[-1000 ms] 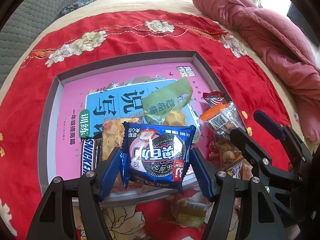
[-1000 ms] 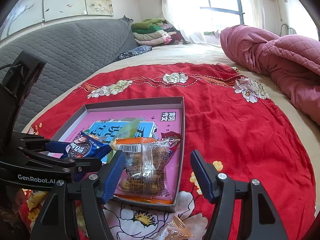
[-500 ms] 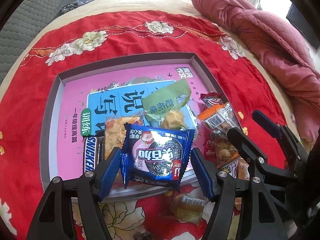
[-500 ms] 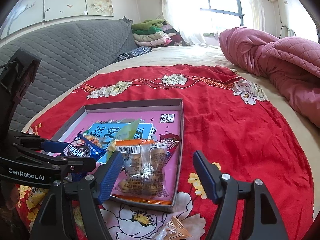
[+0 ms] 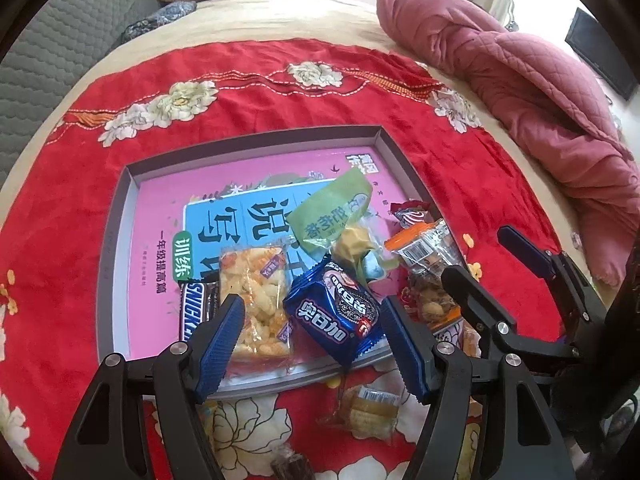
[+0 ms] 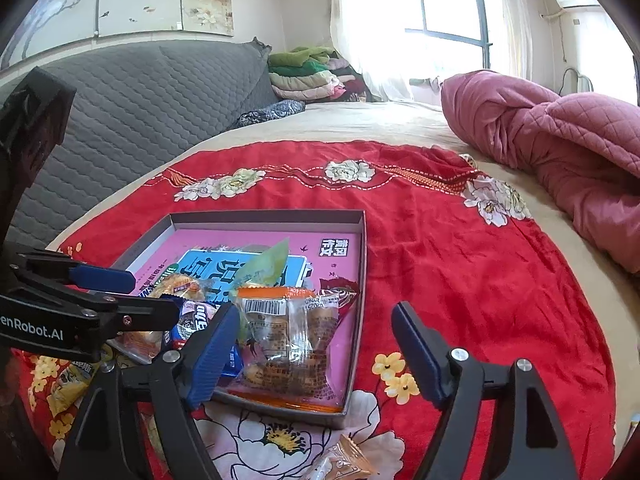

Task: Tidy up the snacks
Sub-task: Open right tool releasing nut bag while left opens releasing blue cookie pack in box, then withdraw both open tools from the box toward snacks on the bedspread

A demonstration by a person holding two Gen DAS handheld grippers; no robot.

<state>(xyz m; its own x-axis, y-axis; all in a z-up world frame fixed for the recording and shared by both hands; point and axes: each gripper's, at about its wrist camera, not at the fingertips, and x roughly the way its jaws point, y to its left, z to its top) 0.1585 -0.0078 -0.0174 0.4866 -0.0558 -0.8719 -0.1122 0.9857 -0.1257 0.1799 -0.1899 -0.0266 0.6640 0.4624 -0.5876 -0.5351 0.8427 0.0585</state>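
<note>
A grey tray (image 5: 256, 136) with a pink printed bottom lies on the red cloth and holds several snacks. A blue cookie packet (image 5: 336, 316) lies tilted at the tray's front edge. My left gripper (image 5: 312, 340) stands open over it, its left pad clear of the packet. Beside it lie a yellow cracker packet (image 5: 256, 300), a Snickers bar (image 5: 192, 312) and a green packet (image 5: 332, 212). My right gripper (image 6: 316, 356) is opening over the tray's near right corner. A clear packet with an orange edge (image 6: 288, 344) rests in the tray between its fingers, untouched.
Loose snacks lie on the red flowered cloth (image 6: 460, 280) in front of the tray: a small yellow packet (image 5: 372, 408) and an orange wrapped sweet (image 6: 352, 460). A pink quilt (image 6: 560, 148) is heaped at the right. A grey padded headboard (image 6: 140, 92) runs along the left.
The blue cookie packet has dropped from between my left fingers and turned, now resting in the tray. My right jaws have spread wider around the clear packet.
</note>
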